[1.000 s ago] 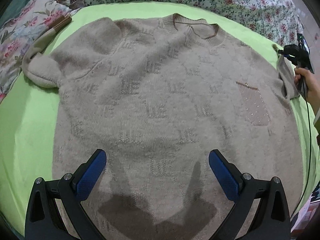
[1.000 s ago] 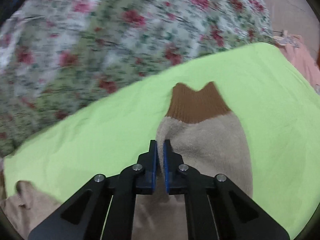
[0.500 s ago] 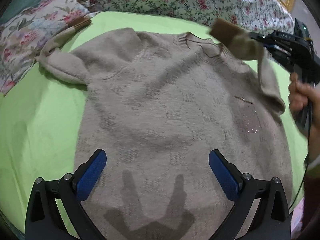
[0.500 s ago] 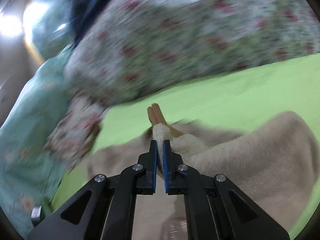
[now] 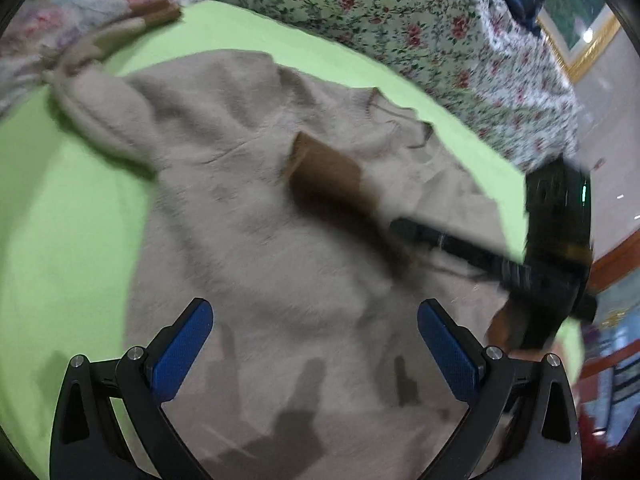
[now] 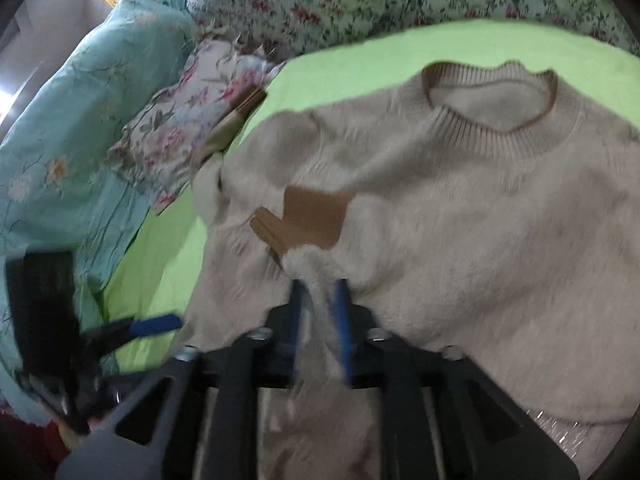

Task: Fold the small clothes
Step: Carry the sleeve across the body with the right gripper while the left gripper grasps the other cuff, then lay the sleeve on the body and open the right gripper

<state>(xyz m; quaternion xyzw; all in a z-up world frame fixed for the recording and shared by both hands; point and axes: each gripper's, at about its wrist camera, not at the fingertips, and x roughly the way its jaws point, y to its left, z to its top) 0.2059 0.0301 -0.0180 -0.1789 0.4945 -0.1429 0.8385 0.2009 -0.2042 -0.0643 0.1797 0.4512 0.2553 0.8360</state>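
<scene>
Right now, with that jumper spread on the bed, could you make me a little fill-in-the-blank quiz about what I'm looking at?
1. The beige sweater lies on a bright ____ sheet.
2. The sleeve brought across the chest ends in a ____ cuff.
3. The left gripper hovers over the hem with its jaws ____.
4. The right gripper has sleeve fabric between its ____ fingers.

Missing words: green; brown; open; blue

Beige sweater [image 5: 256,248] on green sheet [image 5: 68,216]
</scene>
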